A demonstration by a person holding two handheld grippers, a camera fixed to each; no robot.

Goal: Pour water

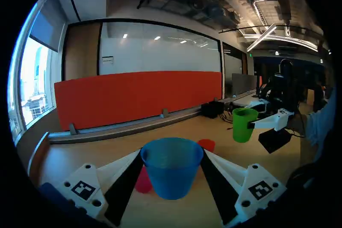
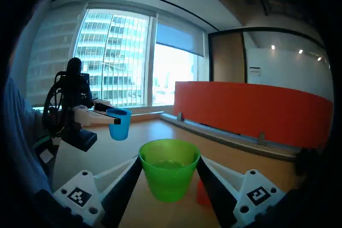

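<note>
Left claw [image 1: 172,156]: clamped on the blue cup [image 1: 172,170], both fingers pressing its sides just under the rim. I hold it upright, lifted off the worktop [image 1: 64,159].
Right claw [image 2: 169,163]: clamped the same way on the green cup [image 2: 169,176], also upright and raised.
Blue cup: in the right gripper view it hangs well apart from the green one, off to the side in front of the window [image 2: 115,57]. I cannot tell whether anything is in it.
Green cup: something pale lies low inside, which I take for the water, so I judge this to be the pouring cup.
Why held so: gripping high on the walls leaves both mouths clear and lets me tip from the wrist. Keeping both upright holds the water in until the cups meet.
Step in hand: by my reading the cups have yet to come together, and no pour has begun.
Next move: bring the green rim just above the blue mouth, then tilt slowly.
Bystanders: a pink cup [image 1: 143,182] and a red cup [image 1: 207,144] sit on the worktop below, untouched, with an orange partition [image 1: 137,95] behind.
Risk: smooth tapered plastic may slip in the fingers as I tilt.
</note>
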